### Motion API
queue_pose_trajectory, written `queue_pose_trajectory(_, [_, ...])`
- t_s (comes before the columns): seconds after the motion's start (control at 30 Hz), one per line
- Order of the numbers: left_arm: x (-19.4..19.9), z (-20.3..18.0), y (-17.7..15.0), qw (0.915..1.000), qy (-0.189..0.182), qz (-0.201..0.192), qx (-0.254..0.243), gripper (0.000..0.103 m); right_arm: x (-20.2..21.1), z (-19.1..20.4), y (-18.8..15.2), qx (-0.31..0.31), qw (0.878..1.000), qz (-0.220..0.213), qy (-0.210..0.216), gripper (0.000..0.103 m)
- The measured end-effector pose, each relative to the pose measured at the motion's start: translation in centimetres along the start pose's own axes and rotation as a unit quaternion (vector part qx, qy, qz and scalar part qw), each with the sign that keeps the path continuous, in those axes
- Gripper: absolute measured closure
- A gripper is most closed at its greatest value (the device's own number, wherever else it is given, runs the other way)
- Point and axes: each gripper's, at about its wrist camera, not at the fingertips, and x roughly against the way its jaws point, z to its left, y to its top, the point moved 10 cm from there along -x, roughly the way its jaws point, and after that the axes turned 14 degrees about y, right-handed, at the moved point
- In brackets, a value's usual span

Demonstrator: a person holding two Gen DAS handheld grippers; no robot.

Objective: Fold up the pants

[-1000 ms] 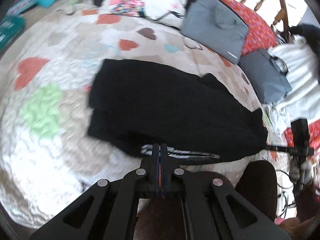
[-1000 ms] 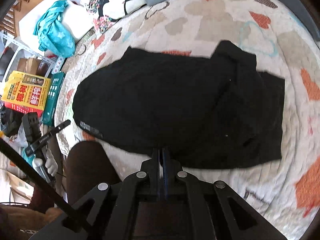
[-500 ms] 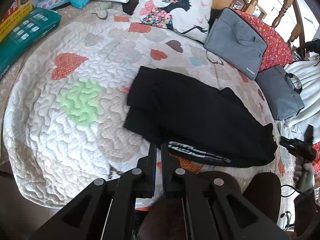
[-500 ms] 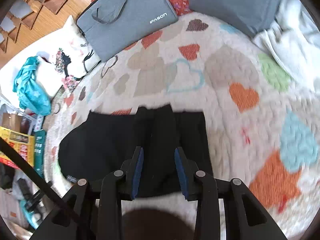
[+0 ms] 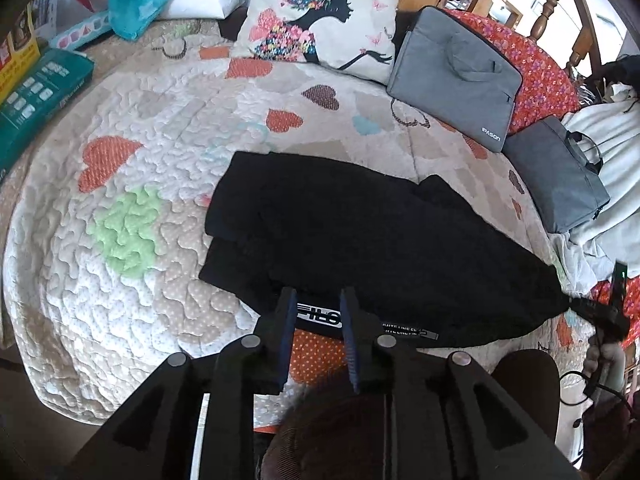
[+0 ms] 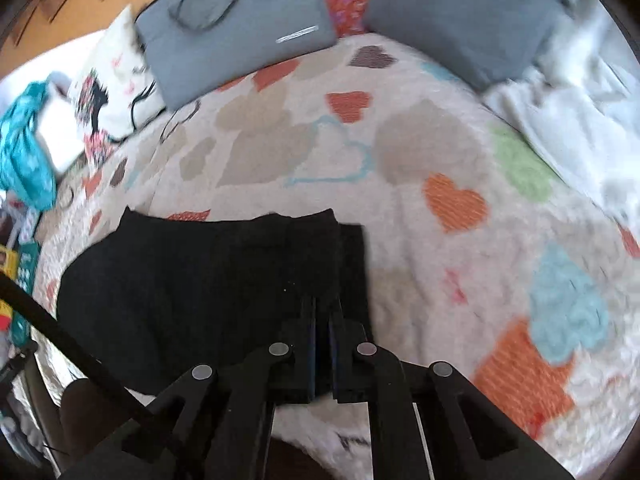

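Observation:
Black pants lie folded flat on a heart-patterned quilt. Their printed waistband runs along the near edge. My left gripper hovers over that waistband. Its jaws are opening and the pads do not press on the cloth that shows between them. In the right wrist view the pants fill the lower left, with the leg ends stacked at the right. There my right gripper is shut, its pads closed on black cloth. The pants' near edge is hidden behind it.
Two grey laptop bags and a printed pillow lie at the back of the bed. White bedding is piled at the right. A teal box sits at the left edge. A person's dark-clad knee is below the grippers.
The left jaws went from shut to parted, and the gripper drew up from the waistband. The right gripper opened, swung to the pants' right end and shut again. The pants lie more compact.

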Motion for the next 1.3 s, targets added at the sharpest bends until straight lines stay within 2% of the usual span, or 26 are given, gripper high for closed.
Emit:
queue_pose_trajectory(0.07, [-0.8, 0.3, -0.2, 0.9999, -0.001, 0.012, 0.007, 0.082, 0.0, -1.6, -1.2, -0.029, 0.999, 0.008, -0.013, 0.096])
queue_pose_trajectory(0.13, [-1.3, 0.5, -0.4, 0.9996, -0.002, 0.023, 0.019, 0.082, 0.0, -4.1, -2.4, -0.065, 0.996, 0.017, -0.05, 0.092])
queue_pose_trajectory(0.2, [-1.4, 0.8, -0.5, 0.9994, -0.001, 0.026, 0.023, 0.082, 0.6, -5.1, -2.3, -0.107, 0.994, 0.001, -0.018, 0.091])
queue_pose_trajectory(0.27, [-1.4, 1.2, -0.6, 0.9994, 0.002, 0.026, 0.025, 0.078, 1.3, -5.0, -1.2, -0.111, 0.994, -0.017, -0.006, 0.085])
queue_pose_trajectory(0.33, [-1.5, 1.4, -0.6, 0.9991, 0.001, 0.027, 0.032, 0.076, 1.4, -3.5, 0.7, -0.076, 0.997, -0.03, 0.008, 0.07])
queue_pose_trajectory(0.4, [-1.5, 1.4, -0.7, 0.9988, -0.006, 0.03, 0.04, 0.076, 0.3, -1.9, 2.3, -0.054, 0.997, -0.03, 0.048, 0.033])
queue_pose_trajectory(0.43, [-1.4, 1.2, -0.7, 0.9987, -0.007, 0.031, 0.041, 0.076, -0.7, -1.4, 2.8, -0.048, 0.996, -0.022, 0.065, 0.028])
queue_pose_trajectory(0.53, [-1.0, 0.8, -0.8, 0.9991, -0.002, 0.029, 0.03, 0.076, -4.5, -1.0, 3.9, -0.038, 0.996, 0.003, 0.075, 0.031])
queue_pose_trajectory(0.57, [-0.8, 0.6, -0.8, 0.9993, 0.001, 0.027, 0.026, 0.075, -5.6, -0.7, 3.9, -0.033, 0.996, 0.011, 0.077, 0.046])
queue_pose_trajectory(0.63, [-0.4, 0.5, -0.7, 0.9995, 0.008, 0.023, 0.022, 0.075, -6.6, -0.4, 4.4, -0.025, 0.998, 0.001, 0.065, 0.057])
queue_pose_trajectory(0.67, [-0.4, 0.6, -0.6, 0.9995, 0.01, 0.022, 0.022, 0.075, -6.7, -0.2, 4.2, -0.032, 0.997, 0.002, 0.07, 0.076])
queue_pose_trajectory(0.7, [-0.3, 0.6, -0.4, 0.9994, 0.013, 0.021, 0.024, 0.075, -6.8, 0.0, 4.2, -0.044, 0.996, 0.002, 0.078, 0.081])
queue_pose_trajectory(0.77, [-0.3, 0.8, -0.2, 0.9992, 0.016, 0.019, 0.031, 0.075, -5.8, 0.3, 4.8, -0.046, 0.995, -0.008, 0.089, 0.083])
queue_pose_trajectory(0.9, [-0.6, 1.0, 0.3, 0.9988, 0.018, 0.018, 0.041, 0.075, -4.3, 0.5, 6.4, -0.034, 0.995, -0.024, 0.086, 0.084])
queue_pose_trajectory(1.07, [-0.9, 1.5, 0.3, 0.9982, 0.015, 0.018, 0.056, 0.075, -5.9, -0.7, 6.4, -0.038, 0.998, -0.013, 0.049, 0.084])
queue_pose_trajectory(1.13, [-1.3, 2.5, 0.2, 0.9973, 0.015, 0.022, 0.069, 0.074, -6.6, -1.9, 5.4, -0.04, 0.999, -0.004, 0.024, 0.076])
queue_pose_trajectory(1.17, [-1.4, 3.0, 0.2, 0.9967, 0.015, 0.023, 0.077, 0.072, -6.5, -2.2, 5.3, -0.046, 0.999, -0.01, 0.026, 0.07])
queue_pose_trajectory(1.23, [-1.7, 4.3, 0.3, 0.9948, 0.011, 0.026, 0.098, 0.068, -5.3, -3.1, 5.2, -0.07, 0.997, -0.02, 0.023, 0.06])
queue_pose_trajectory(1.27, [-1.9, 5.1, 0.6, 0.9932, 0.005, 0.028, 0.113, 0.068, -4.3, -3.6, 5.3, -0.078, 0.996, -0.029, 0.016, 0.051])
queue_pose_trajectory(1.3, [-2.2, 5.7, 0.9, 0.9917, -0.002, 0.029, 0.126, 0.068, -3.5, -4.0, 5.5, -0.08, 0.996, -0.038, 0.005, 0.05])
